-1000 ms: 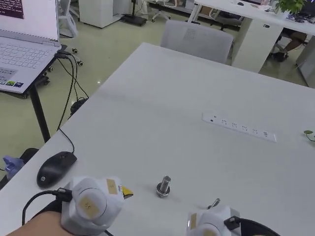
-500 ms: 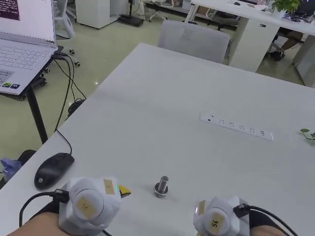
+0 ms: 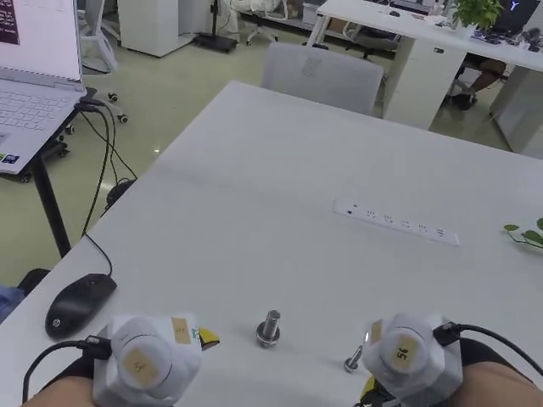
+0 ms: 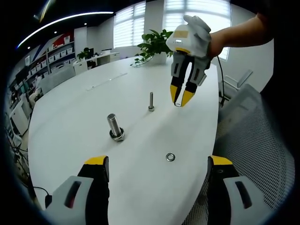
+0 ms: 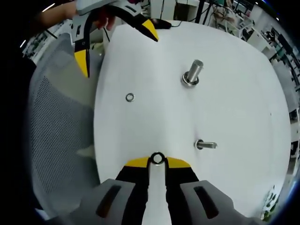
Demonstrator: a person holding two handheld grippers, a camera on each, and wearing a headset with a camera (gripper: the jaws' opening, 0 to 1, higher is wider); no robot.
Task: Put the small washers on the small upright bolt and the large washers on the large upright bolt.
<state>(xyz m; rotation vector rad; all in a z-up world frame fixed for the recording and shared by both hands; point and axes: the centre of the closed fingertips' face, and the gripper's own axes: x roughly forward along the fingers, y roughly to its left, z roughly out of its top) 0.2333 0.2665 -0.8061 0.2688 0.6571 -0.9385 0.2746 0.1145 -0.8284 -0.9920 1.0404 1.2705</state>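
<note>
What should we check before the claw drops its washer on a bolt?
1. The right claw grips a washer: ok.
2. Whether that washer is small or large: cannot tell.
3. The small bolt stands upright: ok.
4. The large bolt stands upright: ok.
5. The left claw is open and clear of both bolts: ok.
6. The right claw is lined up over a bolt: not ok, it is off to one side.
</note>
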